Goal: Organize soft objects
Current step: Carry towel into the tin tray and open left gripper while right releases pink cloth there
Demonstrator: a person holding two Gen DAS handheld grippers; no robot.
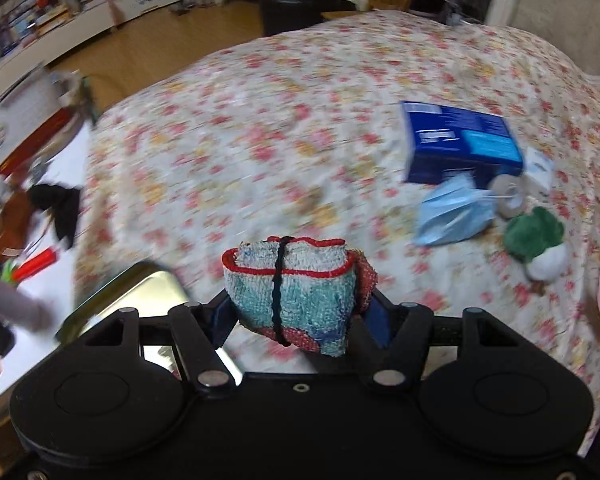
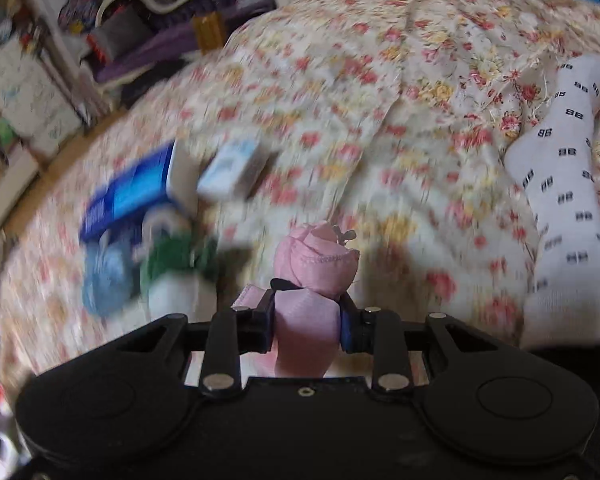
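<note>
Towel roll [image 1: 292, 292], teal terry with red trim and black band, pinched tight in left gripper [image 1: 300, 312]. Pink satiny bundle [image 2: 312, 292] clamped in right gripper [image 2: 308, 320] over floral bedspread [image 2: 380, 100].

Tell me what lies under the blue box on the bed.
The blue box rests on the floral bedspread. Its near edge overlaps a blue face mask, with a tape roll beside it. Anything directly beneath the box is hidden.
</note>
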